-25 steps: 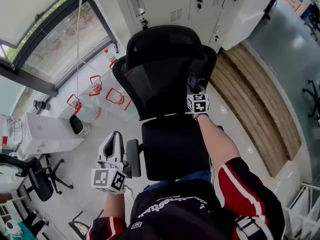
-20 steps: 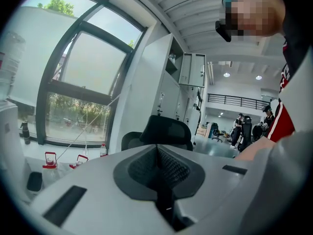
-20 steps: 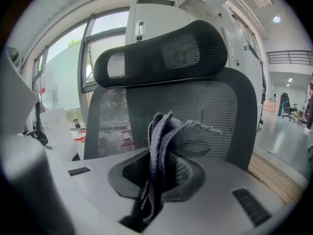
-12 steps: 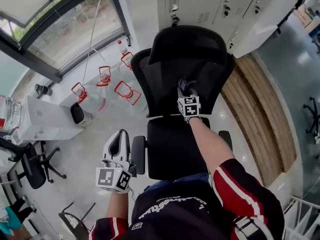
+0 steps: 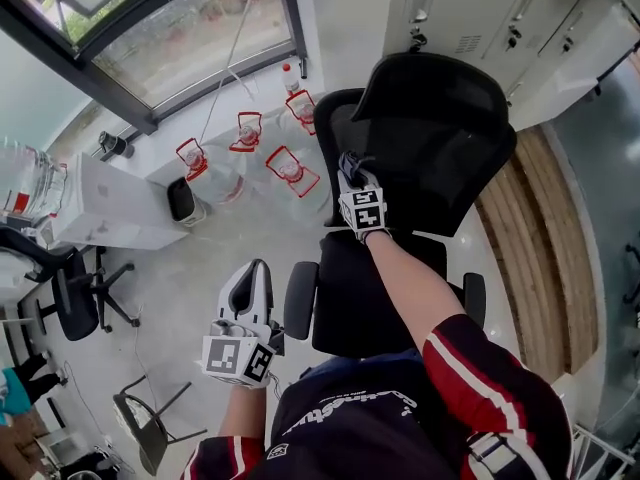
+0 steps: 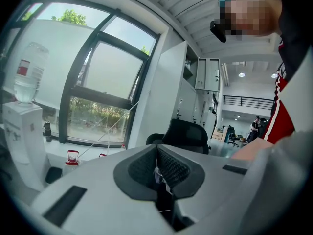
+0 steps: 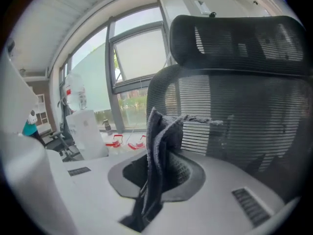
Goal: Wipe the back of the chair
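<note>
At window-side edge of chair back [image 5: 440, 158], mid-height: right tool [image 5: 352, 168] clenched on grey cloth [image 7: 159, 151], cloth right by the back, contact unclear. Left tool [image 5: 252, 273] jaws together, empty, low beside seat [image 5: 370, 298]. Wiping looks partway; headrest [image 5: 435, 83] and far side probably left.

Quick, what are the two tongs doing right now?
Left tongs: closed, holding nothing.
Right tongs: closed on a gray cloth, by the chair back.
</note>
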{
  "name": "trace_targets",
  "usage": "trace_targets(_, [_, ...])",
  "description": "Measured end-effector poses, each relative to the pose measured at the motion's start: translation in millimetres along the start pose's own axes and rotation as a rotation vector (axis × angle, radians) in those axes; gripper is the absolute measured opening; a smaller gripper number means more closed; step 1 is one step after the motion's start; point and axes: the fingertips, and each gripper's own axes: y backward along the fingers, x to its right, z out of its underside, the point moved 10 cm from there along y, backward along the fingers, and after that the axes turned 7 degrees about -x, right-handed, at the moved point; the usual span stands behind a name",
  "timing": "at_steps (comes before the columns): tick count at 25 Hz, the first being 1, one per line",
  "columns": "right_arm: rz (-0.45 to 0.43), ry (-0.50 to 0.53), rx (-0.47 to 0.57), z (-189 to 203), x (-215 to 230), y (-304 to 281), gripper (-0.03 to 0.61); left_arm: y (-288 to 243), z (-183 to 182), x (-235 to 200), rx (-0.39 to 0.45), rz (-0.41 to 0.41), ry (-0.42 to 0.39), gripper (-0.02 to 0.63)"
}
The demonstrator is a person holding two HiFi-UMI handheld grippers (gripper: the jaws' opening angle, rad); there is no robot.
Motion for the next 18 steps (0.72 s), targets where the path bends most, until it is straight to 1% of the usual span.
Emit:
trace_targets(5, [-0.075,0.029,-0.007,-6,-30,-17,0.066,13,3,-11,0.002,-0.036,0.016,0.026])
trace_targets(8, [-0.133,0.049,-0.019,-8,-45,-20,0.066,16,5,-14,0.001,-0.041,0.022,0.026])
trace_targets(10, [-0.146,0.045,-0.009,-9,-51,-17,0.066,16,7,-13,0.000,-0.036,0.023,0.026])
trace_targets(14, [-0.150,0.028,0.019,-7,-49,4,0.066,9,5,-2,0.014,-0.001,0.020,0.026])
trace_targets(18, [-0.120,0.017,0.031,4,-34,42,0.066,-2,-7,21,0.027,0.080,-0.015,0.026])
